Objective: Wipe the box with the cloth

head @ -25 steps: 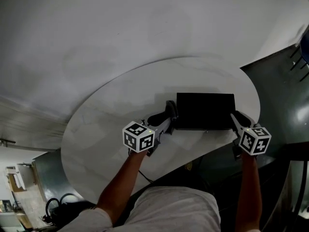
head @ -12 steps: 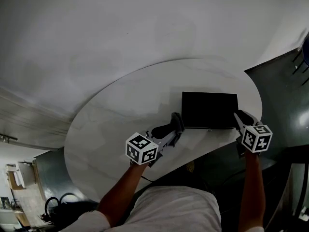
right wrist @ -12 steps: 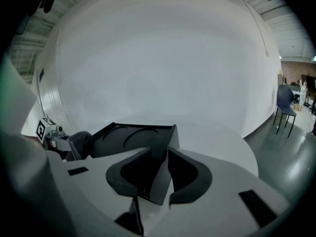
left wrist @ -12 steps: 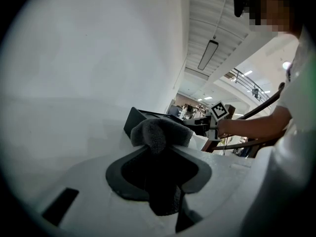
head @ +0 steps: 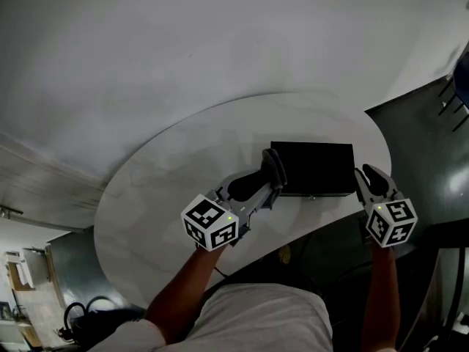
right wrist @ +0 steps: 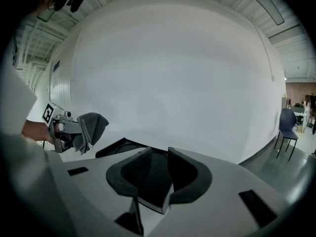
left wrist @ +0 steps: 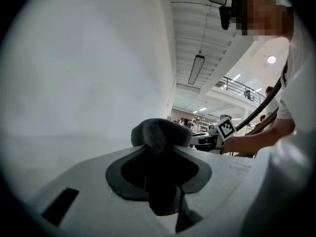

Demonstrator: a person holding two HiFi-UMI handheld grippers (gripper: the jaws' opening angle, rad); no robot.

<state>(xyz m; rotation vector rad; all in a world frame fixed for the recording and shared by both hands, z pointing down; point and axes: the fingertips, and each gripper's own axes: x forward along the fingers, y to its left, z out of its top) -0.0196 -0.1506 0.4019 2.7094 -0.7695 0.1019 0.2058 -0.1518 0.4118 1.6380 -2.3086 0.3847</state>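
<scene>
1 black box (head: 314, 167) flat near the right edge of a round white table (head: 168, 196). At its left end, left gripper (head: 270, 182) with jaws pinched tight on a bunched dark grey cloth (left wrist: 158, 135), wad up against the box's corner. At its right end, right gripper (head: 366, 178) with jaws nearly together, nipped onto the box's thin edge, seen between the pads in the right gripper view. Behind the table, a plain pale wall (right wrist: 173, 73).

Seen from the head view, the cloth (head: 277, 166) in the left gripper (head: 270, 183) covers the box's (head: 315, 169) left end; in the left gripper view it masks the box entirely. A chair (head: 462, 75) is cut off at right.
</scene>
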